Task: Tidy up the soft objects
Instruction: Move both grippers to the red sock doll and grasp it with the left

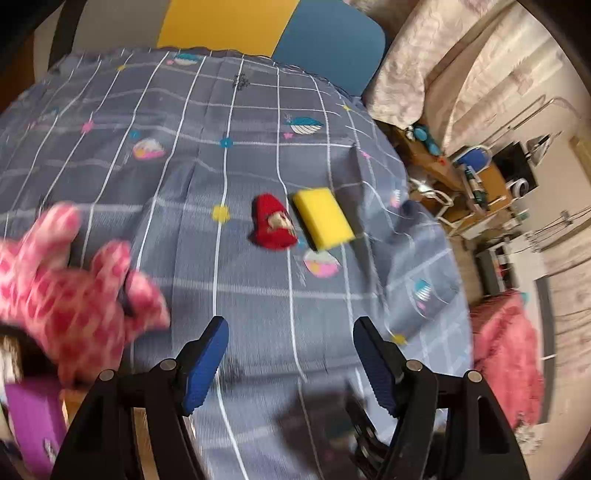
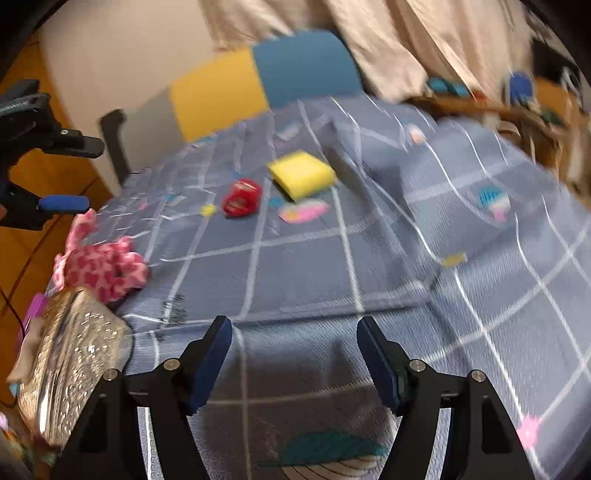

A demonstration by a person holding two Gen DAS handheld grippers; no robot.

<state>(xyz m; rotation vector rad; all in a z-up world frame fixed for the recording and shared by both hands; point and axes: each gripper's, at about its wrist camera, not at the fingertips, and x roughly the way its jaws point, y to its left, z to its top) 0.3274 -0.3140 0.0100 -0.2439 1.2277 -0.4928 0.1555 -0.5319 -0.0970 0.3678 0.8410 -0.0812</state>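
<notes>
A yellow sponge (image 1: 323, 218) and a small red plush (image 1: 273, 221) lie side by side on the grey-blue checked cloth (image 1: 207, 155). A pink-and-white checked soft toy (image 1: 70, 291) lies at the cloth's left edge. My left gripper (image 1: 291, 358) is open and empty above the cloth, nearer than the red plush. My right gripper (image 2: 295, 354) is open and empty over the cloth's near edge. The right wrist view shows the sponge (image 2: 301, 173), the red plush (image 2: 242, 197), the pink toy (image 2: 101, 264) and the left gripper (image 2: 70, 177), open at far left.
A shiny clear bag (image 2: 70, 365) sits at the cloth's left edge below the pink toy. A purple item (image 1: 35, 417) lies beside it. A yellow and blue chair back (image 1: 273, 29) stands behind the table. A pink fluffy item (image 1: 509, 350) and cluttered shelves are at right.
</notes>
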